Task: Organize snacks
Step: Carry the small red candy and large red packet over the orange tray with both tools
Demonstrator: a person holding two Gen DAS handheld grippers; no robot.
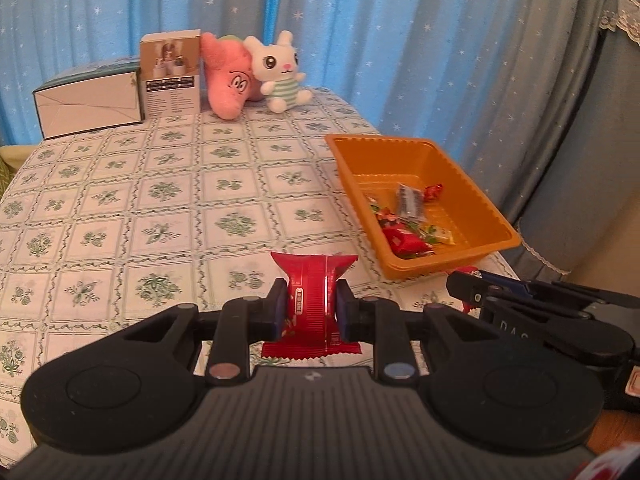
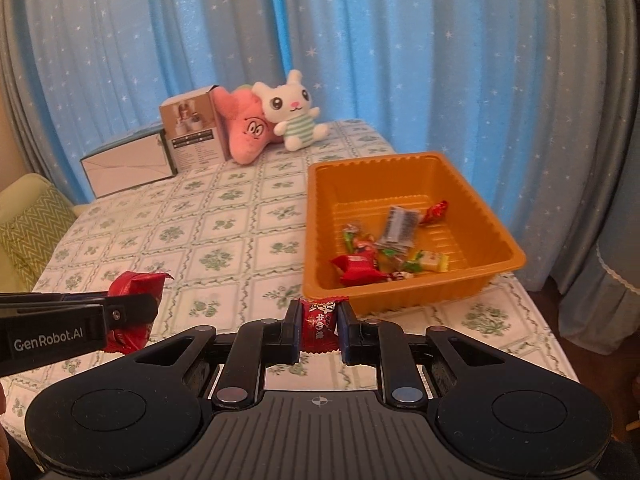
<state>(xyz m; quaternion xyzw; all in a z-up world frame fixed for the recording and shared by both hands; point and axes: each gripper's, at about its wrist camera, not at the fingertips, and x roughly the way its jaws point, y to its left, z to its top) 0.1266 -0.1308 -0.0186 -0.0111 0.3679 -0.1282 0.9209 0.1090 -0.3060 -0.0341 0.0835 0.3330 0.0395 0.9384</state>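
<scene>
My left gripper [image 1: 311, 300] is shut on a red snack packet [image 1: 314, 280] and holds it above the table, left of the orange tray [image 1: 416, 268]. The tray holds several wrapped candies [image 1: 404, 216]. My right gripper [image 2: 319, 322] is shut on a small red candy [image 2: 319, 326] just in front of the tray's near wall [image 2: 400, 294]. In the right wrist view the left gripper [image 2: 132, 308] comes in from the left with its red packet [image 2: 136, 284]. In the left wrist view the right gripper [image 1: 472, 288] shows at the right edge.
A floral tablecloth [image 1: 168, 200] covers the table. At the back stand a white box [image 1: 88, 104], a brown carton [image 1: 171, 76], a pink plush [image 1: 230, 76] and a white bunny plush [image 1: 282, 72]. Blue star curtains hang behind. A green cushion [image 2: 28, 224] lies at the left.
</scene>
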